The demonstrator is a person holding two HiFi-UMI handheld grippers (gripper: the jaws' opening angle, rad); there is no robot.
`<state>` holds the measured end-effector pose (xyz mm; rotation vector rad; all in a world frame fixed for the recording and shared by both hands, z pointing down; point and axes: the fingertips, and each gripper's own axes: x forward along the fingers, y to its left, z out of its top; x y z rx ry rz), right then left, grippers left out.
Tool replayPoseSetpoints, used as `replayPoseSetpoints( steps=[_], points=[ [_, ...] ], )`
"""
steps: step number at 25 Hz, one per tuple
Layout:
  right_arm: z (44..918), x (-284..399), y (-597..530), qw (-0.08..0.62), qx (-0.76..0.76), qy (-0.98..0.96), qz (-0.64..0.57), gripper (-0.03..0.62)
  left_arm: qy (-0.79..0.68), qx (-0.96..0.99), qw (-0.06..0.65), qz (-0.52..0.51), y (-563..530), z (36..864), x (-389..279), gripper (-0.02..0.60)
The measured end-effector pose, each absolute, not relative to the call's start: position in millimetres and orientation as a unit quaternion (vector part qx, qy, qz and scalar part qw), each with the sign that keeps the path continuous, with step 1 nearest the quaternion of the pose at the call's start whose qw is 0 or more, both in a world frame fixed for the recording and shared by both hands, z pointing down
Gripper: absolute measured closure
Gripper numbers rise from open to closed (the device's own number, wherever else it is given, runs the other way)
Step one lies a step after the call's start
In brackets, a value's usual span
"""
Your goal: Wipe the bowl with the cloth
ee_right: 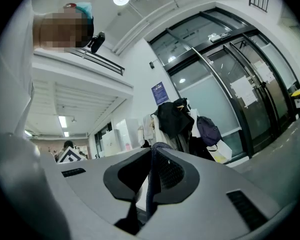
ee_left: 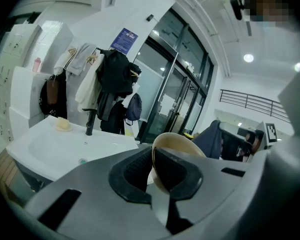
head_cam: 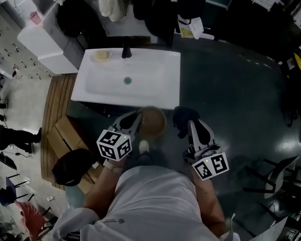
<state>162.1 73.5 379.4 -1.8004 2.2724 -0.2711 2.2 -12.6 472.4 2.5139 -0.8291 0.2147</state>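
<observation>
In the head view a tan bowl (head_cam: 153,120) is held up in front of the person, just short of the white sink (head_cam: 165,92). My left gripper (head_cam: 139,121) is shut on the bowl's rim. In the left gripper view the pads pinch the edge of the bowl (ee_left: 182,143), which stands on edge between them, with the left gripper (ee_left: 152,168) pointing toward the sink (ee_left: 45,145). To the right of the bowl hangs a dark blue cloth (head_cam: 184,117), with my right gripper (head_cam: 191,126) shut on it. In the right gripper view a fold of the cloth (ee_right: 151,184) is clamped between the jaws.
A black tap (head_cam: 126,50) and a yellow soap (head_cam: 101,55) sit at the sink's back edge. Coats and bags (head_cam: 140,4) hang behind it. Cardboard boxes (head_cam: 65,132) and a black bag (head_cam: 72,165) lie on the left; a chair (head_cam: 278,177) stands on the right.
</observation>
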Motion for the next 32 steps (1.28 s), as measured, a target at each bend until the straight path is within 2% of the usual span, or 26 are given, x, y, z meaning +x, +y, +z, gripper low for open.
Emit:
replayPoseSetpoints(
  steps=[6, 14, 20, 26, 32],
  points=[
    [342.8, 135.5, 15.4, 0.151, -0.576, 0.798, -0.090, 0.551, -0.271, 0.922, 0.265, 0.084, -72.0, 482.3, 0.9, 0.557],
    [280.9, 106.0, -32.9, 0.227, -0.510, 0.824, -0.093, 0.551, -0.278, 0.907, 0.277, 0.149, -119.6, 512.5, -8.8, 0.557],
    [289.4, 84.0, -59.2, 0.216, -0.465, 0.847, -0.141, 0.551, -0.284, 0.901, 0.293, 0.146, -132.6, 513.5, -5.2, 0.557],
    [340.5, 59.9, -83.9, 0.130, -0.435, 0.872, -0.185, 0.551, -0.279, 0.905, 0.290, 0.137, -138.6, 499.8, 8.8, 0.557],
    [395.8, 46.1, -98.5, -0.059, -0.421, 0.894, -0.141, 0.535, -0.290, 0.902, 0.287, 0.141, -145.7, 494.8, 13.6, 0.557]
  ],
)
